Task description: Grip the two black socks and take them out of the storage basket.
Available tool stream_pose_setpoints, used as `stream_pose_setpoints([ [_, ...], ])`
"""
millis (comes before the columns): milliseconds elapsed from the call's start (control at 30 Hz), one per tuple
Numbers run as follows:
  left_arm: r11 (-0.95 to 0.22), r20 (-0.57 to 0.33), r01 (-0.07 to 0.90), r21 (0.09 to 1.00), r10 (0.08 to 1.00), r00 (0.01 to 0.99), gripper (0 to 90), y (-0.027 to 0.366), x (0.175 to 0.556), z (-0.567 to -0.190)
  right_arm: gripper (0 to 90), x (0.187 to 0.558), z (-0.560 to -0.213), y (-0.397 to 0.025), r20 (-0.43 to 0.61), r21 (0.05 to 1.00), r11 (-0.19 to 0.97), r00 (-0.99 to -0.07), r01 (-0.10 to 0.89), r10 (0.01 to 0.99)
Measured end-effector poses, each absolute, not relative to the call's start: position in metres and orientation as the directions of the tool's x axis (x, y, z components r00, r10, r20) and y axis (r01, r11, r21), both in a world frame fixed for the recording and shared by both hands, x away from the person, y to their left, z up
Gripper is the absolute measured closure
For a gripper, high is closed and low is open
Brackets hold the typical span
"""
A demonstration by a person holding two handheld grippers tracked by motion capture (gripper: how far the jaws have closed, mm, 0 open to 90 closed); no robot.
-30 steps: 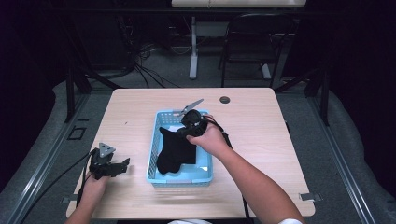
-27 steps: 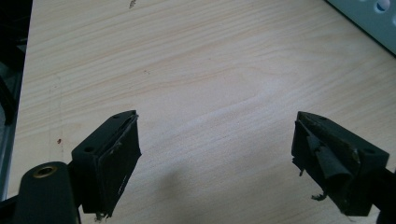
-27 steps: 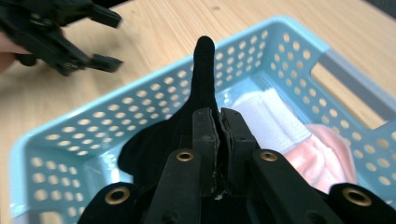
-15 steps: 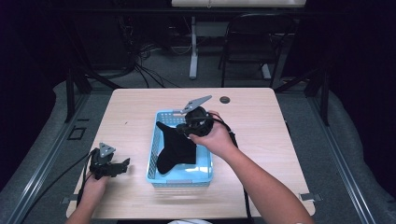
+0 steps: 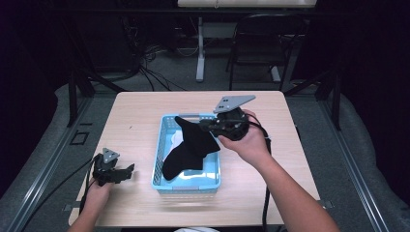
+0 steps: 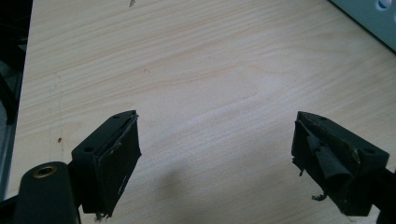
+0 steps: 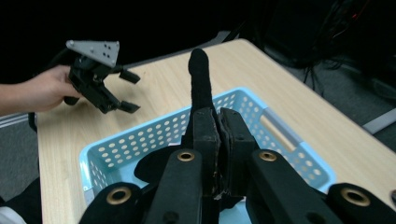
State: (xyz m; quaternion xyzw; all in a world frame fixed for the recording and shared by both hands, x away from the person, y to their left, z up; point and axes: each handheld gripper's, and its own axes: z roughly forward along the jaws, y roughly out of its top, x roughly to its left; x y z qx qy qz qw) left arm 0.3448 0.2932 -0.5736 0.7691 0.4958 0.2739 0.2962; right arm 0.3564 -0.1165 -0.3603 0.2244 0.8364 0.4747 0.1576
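A black sock (image 5: 191, 147) hangs over the light blue basket (image 5: 166, 126) at the table's middle, its lower end still down in the basket. My right gripper (image 5: 205, 126) is shut on the sock's upper part, and the toe end of the black sock (image 7: 200, 77) sticks up past the closed jaws in the right gripper view. Something white (image 5: 174, 141) lies in the basket beneath it. My left gripper (image 5: 126, 172) rests open on the table at the front left, its fingers (image 6: 114, 158) spread over bare wood. The left gripper (image 7: 125, 91) also appears beyond the basket (image 7: 275, 128).
The wooden table (image 5: 140, 108) has bare room left, right and behind the basket. A corner of the basket (image 6: 369, 16) shows at the top right of the left gripper view. A chair (image 5: 263, 43) and cables (image 5: 150, 63) stand on the floor behind.
My right gripper has risen and swung toward the right with the sock, pulling it up out of the basket. The left gripper has stayed put.
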Motion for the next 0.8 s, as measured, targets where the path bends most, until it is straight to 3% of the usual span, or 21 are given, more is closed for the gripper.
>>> stream_pose_setpoints([
  [233, -0.333, 0.128, 0.601, 0.726, 0.925, 0.358, 15.4, 0.293, 0.345, -0.574, 85.7, 0.338, -0.352, -0.157, -0.081, 0.881, 0.421, -0.810, 0.215, 0.582],
  [800, -0.335, 0.130, 0.604, 0.723, 0.925, 0.357, 15.4, 0.292, 0.345, -0.575, 85.7, 0.306, -0.389, -0.220, -0.028, 0.885, 0.360, -0.738, 0.295, 0.674],
])
